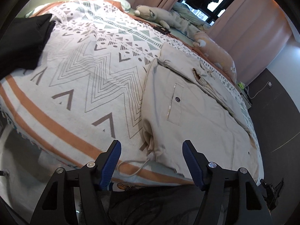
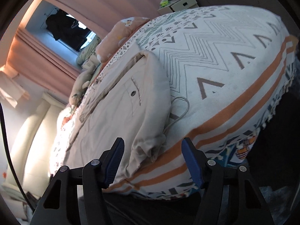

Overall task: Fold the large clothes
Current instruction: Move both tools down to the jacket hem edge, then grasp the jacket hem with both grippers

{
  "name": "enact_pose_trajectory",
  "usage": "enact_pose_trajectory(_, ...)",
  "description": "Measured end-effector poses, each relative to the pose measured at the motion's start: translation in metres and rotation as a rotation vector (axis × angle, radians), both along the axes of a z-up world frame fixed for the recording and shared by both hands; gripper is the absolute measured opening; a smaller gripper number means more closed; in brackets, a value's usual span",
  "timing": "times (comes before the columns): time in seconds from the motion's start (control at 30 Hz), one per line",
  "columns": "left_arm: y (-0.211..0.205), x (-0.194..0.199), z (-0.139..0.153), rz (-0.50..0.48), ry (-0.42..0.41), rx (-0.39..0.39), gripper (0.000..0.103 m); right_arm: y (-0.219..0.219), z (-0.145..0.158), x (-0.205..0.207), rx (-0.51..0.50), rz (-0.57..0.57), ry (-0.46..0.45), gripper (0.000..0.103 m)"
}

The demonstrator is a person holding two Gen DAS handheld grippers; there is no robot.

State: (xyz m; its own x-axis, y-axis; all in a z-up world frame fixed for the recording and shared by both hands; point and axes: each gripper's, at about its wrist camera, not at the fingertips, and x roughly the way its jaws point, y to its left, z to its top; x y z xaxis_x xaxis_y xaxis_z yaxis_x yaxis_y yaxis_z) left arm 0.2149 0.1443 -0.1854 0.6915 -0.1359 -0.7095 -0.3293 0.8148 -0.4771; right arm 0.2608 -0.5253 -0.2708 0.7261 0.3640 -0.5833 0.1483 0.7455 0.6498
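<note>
A large beige jacket (image 1: 196,108) lies flat on the patterned bedspread (image 1: 84,71), partly folded, with a snap pocket facing up and a drawstring (image 1: 131,166) trailing from its hem. My left gripper (image 1: 151,150) is open and empty, just short of the jacket's near hem corner. In the right wrist view the jacket (image 2: 120,108) lies on the bed's left half, and my right gripper (image 2: 152,150) is open and empty before its bunched hem (image 2: 148,146). The drawstring (image 2: 180,112) loops on the bedspread (image 2: 225,65).
A black garment (image 1: 22,41) lies at the bed's far left. Plush toys (image 1: 155,14) and a pink pillow (image 1: 217,52) line the far side by the curtains. A small bedside cabinet (image 2: 178,2) stands beyond the bed. Dark floor (image 1: 277,121) lies to the right.
</note>
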Motion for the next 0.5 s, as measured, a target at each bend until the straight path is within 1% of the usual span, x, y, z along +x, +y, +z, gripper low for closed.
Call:
enact_pose_trajectory(0.13,0.004,0.020,-0.014,0.004,0.034,-0.042,0.065,-0.004,-0.014,0.015,0.092,0.027,0.014,0.065)
enact_pose_trajectory(0.17,0.007,0.023,-0.016,0.012,0.044,-0.051,0.063,-0.005,-0.018,0.018,0.130,0.035,0.014,0.064)
enact_pose_trajectory(0.27,0.015,0.032,-0.024,0.024,0.054,-0.088,0.061,-0.006,-0.030,0.027,0.199,0.063,0.033,0.061)
enact_pose_trajectory(0.37,0.020,0.040,-0.030,0.035,0.071,-0.103,0.060,-0.004,-0.037,0.035,0.235,0.092,0.037,0.059)
enact_pose_trajectory(0.5,0.023,0.051,-0.041,0.037,0.089,-0.128,0.060,-0.008,-0.032,0.042,0.237,0.095,0.008,0.058)
